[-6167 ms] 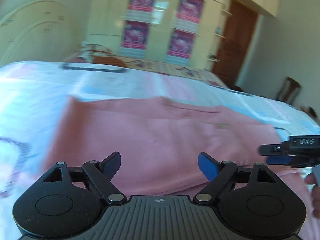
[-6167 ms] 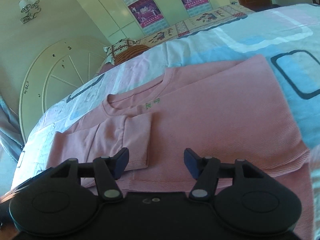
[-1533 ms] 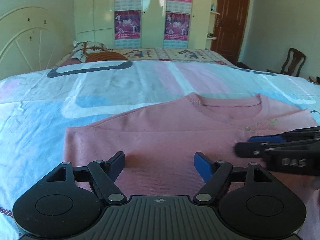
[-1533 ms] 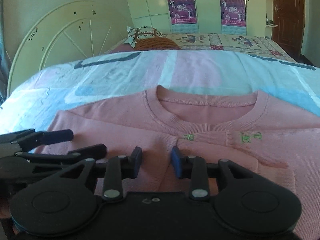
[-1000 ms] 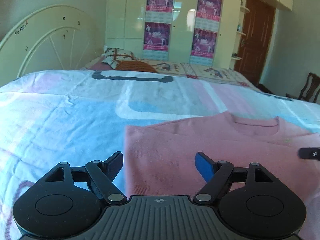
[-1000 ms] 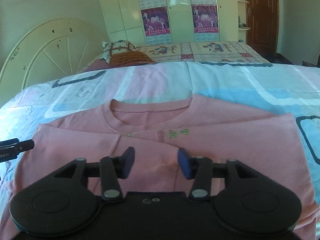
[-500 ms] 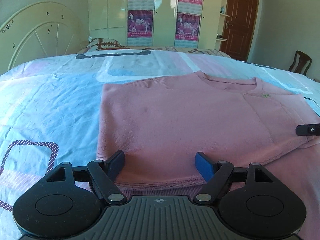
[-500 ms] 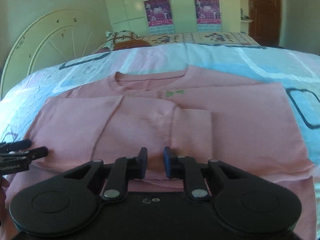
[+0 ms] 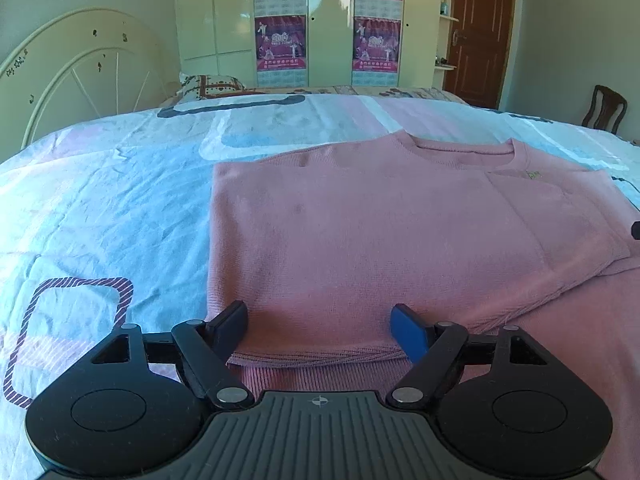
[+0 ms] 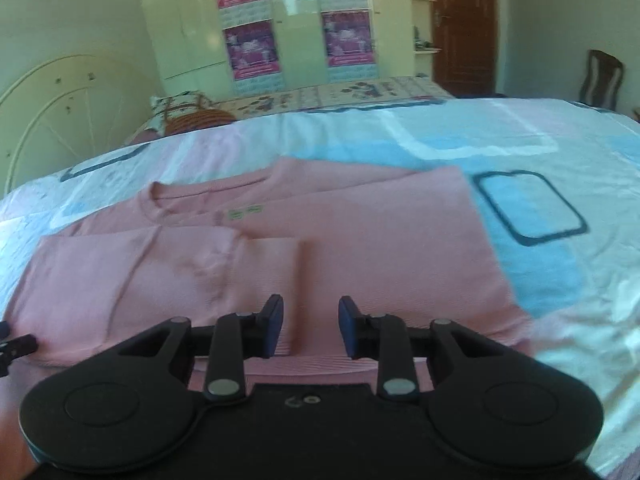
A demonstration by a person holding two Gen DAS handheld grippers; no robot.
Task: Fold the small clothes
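1. A pink sweater [image 9: 384,232] lies flat on the bed, neckline toward the far wardrobe, with both sleeves folded in over its front; the folded cuff edge shows near the middle in the right wrist view.
2. The left tongs [image 9: 320,330] stand wide apart over the sweater's near left corner, one finger by the side edge, the blue pad over the folded layer's hem. Nothing is gripped between them.
3. The right tongs [image 10: 310,330] sit narrow, their jaws having just been opening, above the hem beside the folded sleeve's edge. No cloth is pinched.
4. The bedsheet [image 9: 112,200] under the sweater is pale blue, white and pink with dark rounded outlines.
5. Beyond are a cream headboard [image 9: 80,76], a patterned pillow [image 9: 210,84], a wardrobe [image 9: 328,20] with purple posters, a brown door [image 9: 480,32] and a wooden chair [image 9: 604,108].
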